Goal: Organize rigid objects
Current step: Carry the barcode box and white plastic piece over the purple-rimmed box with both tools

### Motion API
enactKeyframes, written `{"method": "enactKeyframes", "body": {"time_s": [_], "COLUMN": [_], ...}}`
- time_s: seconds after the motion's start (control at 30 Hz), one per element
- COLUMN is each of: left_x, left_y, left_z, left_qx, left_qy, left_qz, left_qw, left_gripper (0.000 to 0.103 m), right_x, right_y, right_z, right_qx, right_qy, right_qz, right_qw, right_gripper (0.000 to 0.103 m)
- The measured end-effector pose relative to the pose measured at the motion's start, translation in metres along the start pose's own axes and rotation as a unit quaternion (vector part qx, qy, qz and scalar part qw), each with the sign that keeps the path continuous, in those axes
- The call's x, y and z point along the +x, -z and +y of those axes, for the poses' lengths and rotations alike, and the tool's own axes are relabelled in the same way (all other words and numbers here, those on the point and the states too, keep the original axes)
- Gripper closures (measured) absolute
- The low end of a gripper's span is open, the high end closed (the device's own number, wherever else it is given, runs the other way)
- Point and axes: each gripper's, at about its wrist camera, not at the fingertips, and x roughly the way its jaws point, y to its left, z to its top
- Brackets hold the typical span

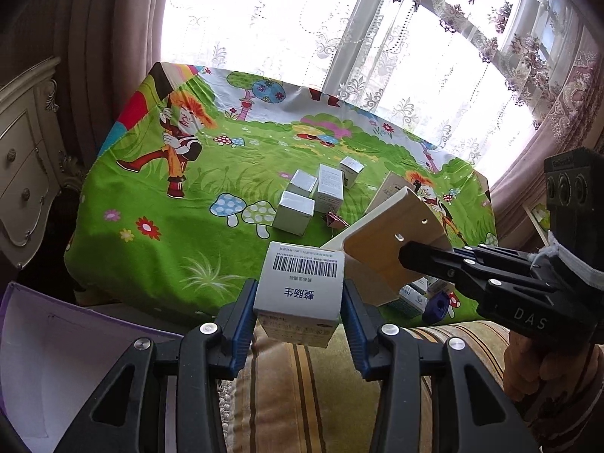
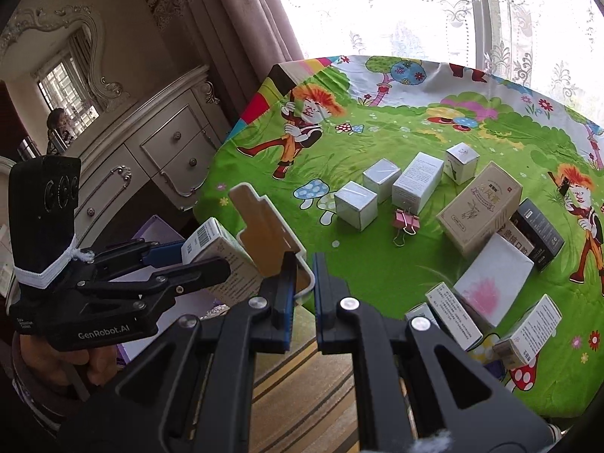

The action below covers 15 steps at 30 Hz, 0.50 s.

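Four small boxes [image 2: 406,185] stand grouped mid-bench [image 2: 358,271]; nearer cartons [image 2: 490,283] lie unsorted. Left hand-held gripper [image 1: 298,302] pinches a barcoded medicine box [image 1: 302,283]; right hand-held gripper [image 2: 302,283] clamps a wooden board [image 2: 264,234], both off the bench's near edge.

I see boxes [image 2: 417,182] standing mid-table [image 2: 377,264], a binder clip [image 2: 406,222] just before them, more boxes [image 2: 490,283] clustered right, a dresser [image 2: 151,158] left.
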Motion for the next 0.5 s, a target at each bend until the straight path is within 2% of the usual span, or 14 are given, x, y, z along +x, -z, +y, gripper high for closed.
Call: {"method": "enactKeyframes", "body": {"time_s": [0.07, 0.33, 0.5], "left_x": [-0.013, -0.052, -0.064], "left_y": [0.005, 0.031, 0.047], "left_z": [0.012, 0.066, 0.099], "left_qx": [-0.01, -0.05, -0.083], "left_qy": [-0.011, -0.063, -0.095], "left_qz": [-0.006, -0.02, -0.016], "left_qw": [0.9999, 0.9966, 0.9918], "left_gripper": [0.062, 0.062, 0.062], "right_x": [0.003, 0.028, 0.055], "right_y": [0.002, 0.012, 0.022], "right_z": [0.016, 0.077, 0.109], "right_qx": [-0.011, -0.044, -0.057], "right_qy": [-0.008, -0.042, -0.069], "right_qz": [0.005, 0.032, 0.071], "right_qw": [1.0, 0.998, 0.993], "right_gripper": [0.092, 0.092, 0.092]}}
